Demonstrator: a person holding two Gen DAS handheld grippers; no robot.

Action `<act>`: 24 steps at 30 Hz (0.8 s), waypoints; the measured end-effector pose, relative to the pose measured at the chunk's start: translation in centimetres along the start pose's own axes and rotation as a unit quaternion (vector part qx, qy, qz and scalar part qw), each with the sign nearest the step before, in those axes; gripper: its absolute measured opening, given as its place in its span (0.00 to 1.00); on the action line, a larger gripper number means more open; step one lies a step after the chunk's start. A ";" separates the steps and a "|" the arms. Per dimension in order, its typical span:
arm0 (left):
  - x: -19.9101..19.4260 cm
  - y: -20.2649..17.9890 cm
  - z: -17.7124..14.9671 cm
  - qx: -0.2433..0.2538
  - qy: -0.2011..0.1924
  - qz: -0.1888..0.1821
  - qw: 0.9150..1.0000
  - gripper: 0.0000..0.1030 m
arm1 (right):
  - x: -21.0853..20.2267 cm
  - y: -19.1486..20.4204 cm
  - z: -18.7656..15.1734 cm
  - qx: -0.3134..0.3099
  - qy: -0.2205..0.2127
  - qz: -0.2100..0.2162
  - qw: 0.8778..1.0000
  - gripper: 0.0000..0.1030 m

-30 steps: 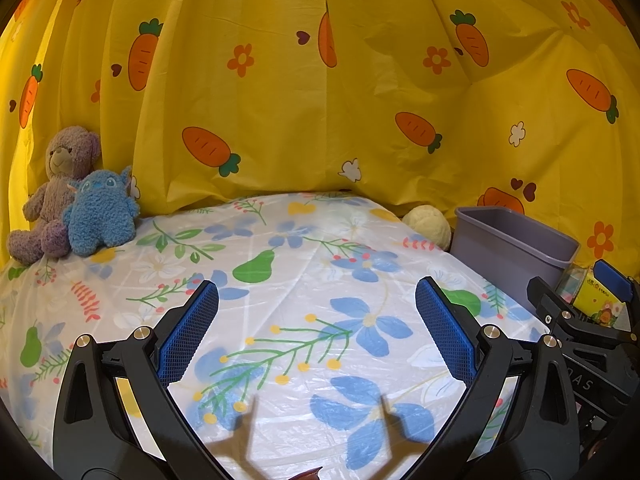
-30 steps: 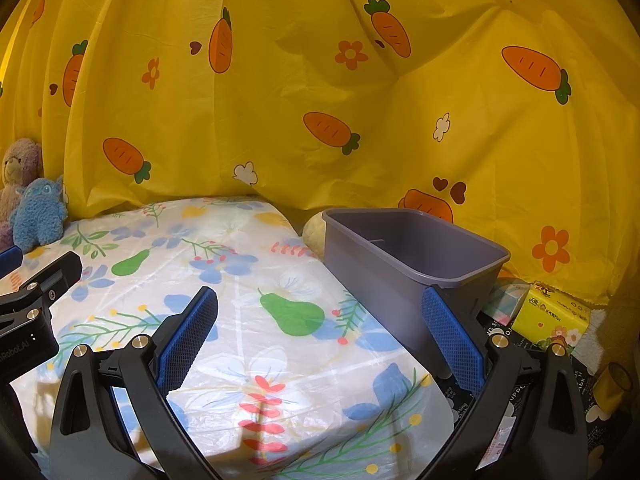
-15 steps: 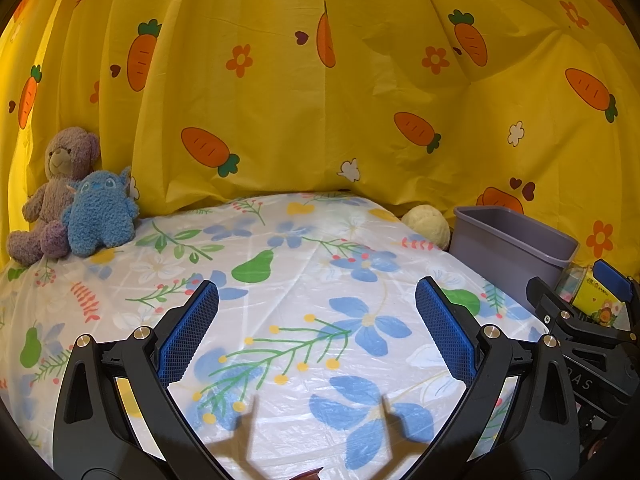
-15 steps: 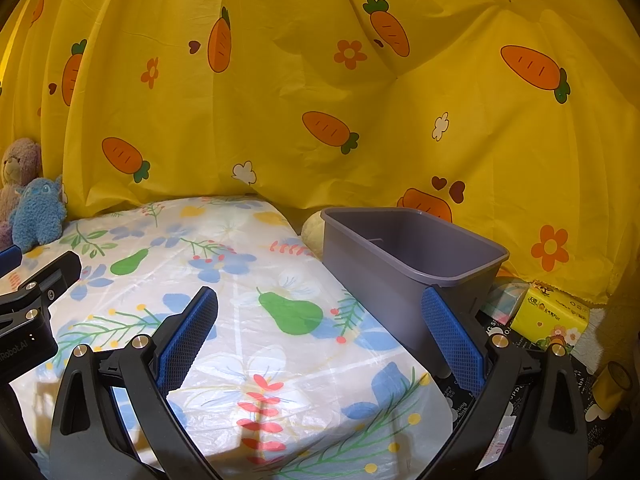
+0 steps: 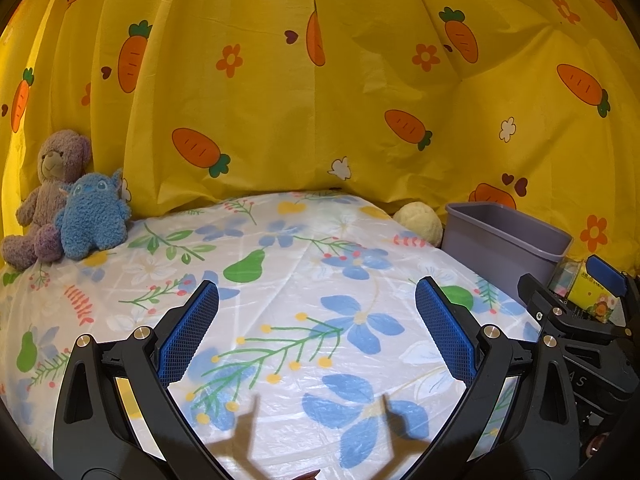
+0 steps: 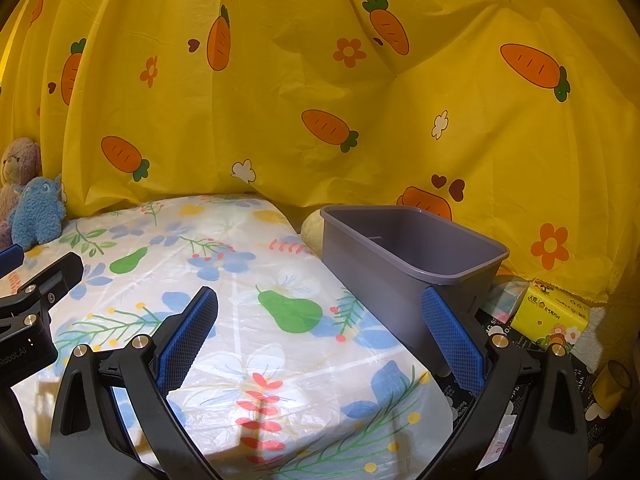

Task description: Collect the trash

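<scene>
**Both grippers spread, holding nothing, over floral sheet**

My left gripper (image 5: 316,312) hangs above the floral plastic sheet (image 5: 280,280), blue pads wide apart, nothing between them. Its shadow falls on the sheet just below. My right gripper (image 6: 320,320) is the same: pads spread wide, nothing gripped. It sits over the right edge of the sheet, its right finger in front of the grey bin (image 6: 408,256).

The bin stands upright just off the right side of the sheet, open top; what I can see of its inside shows nothing in it. A pale yellow ball (image 5: 420,222) sits at the bin's far-left corner, against the yellow carrot curtain (image 5: 320,100). Right of the bin, lower down, a yellow tissue pack (image 6: 554,314) and a pastel packet (image 6: 504,298) beside it, on a dark printed surface. Cannot tell which of these counts as trash.

Far left corner of the sheet: purple teddy bear (image 5: 48,192) and blue plush (image 5: 94,216), touching, backs to the curtain.
</scene>
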State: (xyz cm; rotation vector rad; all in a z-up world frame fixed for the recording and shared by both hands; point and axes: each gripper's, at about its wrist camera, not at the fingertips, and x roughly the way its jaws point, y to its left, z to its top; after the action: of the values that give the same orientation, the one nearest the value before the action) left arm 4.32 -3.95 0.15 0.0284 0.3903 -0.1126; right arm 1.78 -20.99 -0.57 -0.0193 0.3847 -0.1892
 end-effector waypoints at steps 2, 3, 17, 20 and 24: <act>0.0 -0.2 -0.1 0.007 0.002 -0.005 1.000 0.90 | 0.0 0.0 0.0 0.000 0.000 0.000 1.000 0.95; 0.1 -0.3 -0.1 0.009 0.003 -0.007 1.000 0.85 | 0.0 0.0 0.0 0.000 0.001 0.000 1.000 0.95; 0.1 -0.4 -0.2 0.011 0.006 -0.008 1.000 0.76 | 0.0 -0.1 -0.1 0.000 0.000 -0.001 1.000 0.95; 0.1 -0.3 -0.2 0.012 0.005 -0.005 1.000 0.76 | 0.0 -0.1 -0.1 0.000 0.001 0.000 1.000 0.95; 0.0 -0.2 -0.2 0.012 0.003 -0.001 1.000 0.76 | 0.0 -0.1 -0.2 0.001 0.001 -0.001 1.000 0.95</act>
State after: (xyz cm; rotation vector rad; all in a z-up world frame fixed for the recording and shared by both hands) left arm 4.22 -4.17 -0.01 0.0514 0.3947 -0.1197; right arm 1.68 -21.08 -0.79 -0.0179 0.3865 -0.1915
